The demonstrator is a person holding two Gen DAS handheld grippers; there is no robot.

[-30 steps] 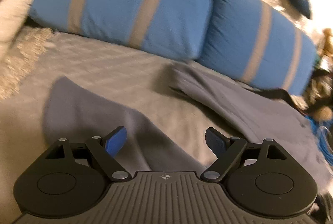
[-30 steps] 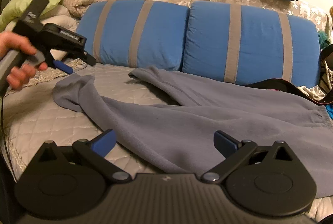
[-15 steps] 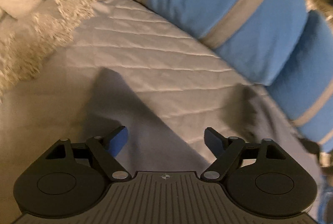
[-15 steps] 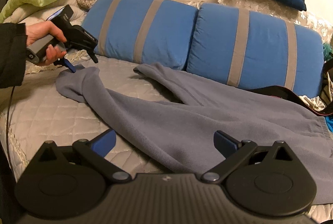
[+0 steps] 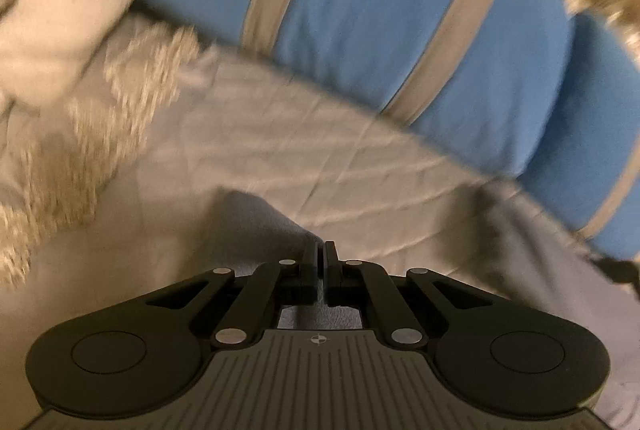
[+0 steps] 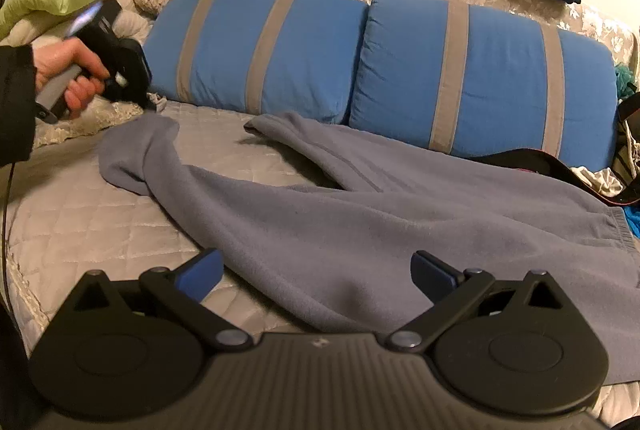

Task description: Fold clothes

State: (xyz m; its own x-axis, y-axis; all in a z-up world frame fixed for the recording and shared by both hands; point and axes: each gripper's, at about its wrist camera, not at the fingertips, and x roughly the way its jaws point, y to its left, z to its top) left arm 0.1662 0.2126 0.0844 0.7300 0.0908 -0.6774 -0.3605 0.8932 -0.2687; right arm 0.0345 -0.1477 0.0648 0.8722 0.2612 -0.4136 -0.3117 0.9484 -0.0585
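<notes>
The left gripper (image 5: pixel 321 257) is sitting with its fingers pressed together, apparently pinching the tip of the grey-blue trousers (image 5: pixel 256 222), though motion blur is softening the contact. The trouser leg is lying on the quilted bedcover (image 5: pixel 280 150). Behind, a blue cushion (image 5: pixel 360 10) with grey stripes is leaning; a fringed cream blanket (image 5: pixel 80 118) is lying at left.
</notes>
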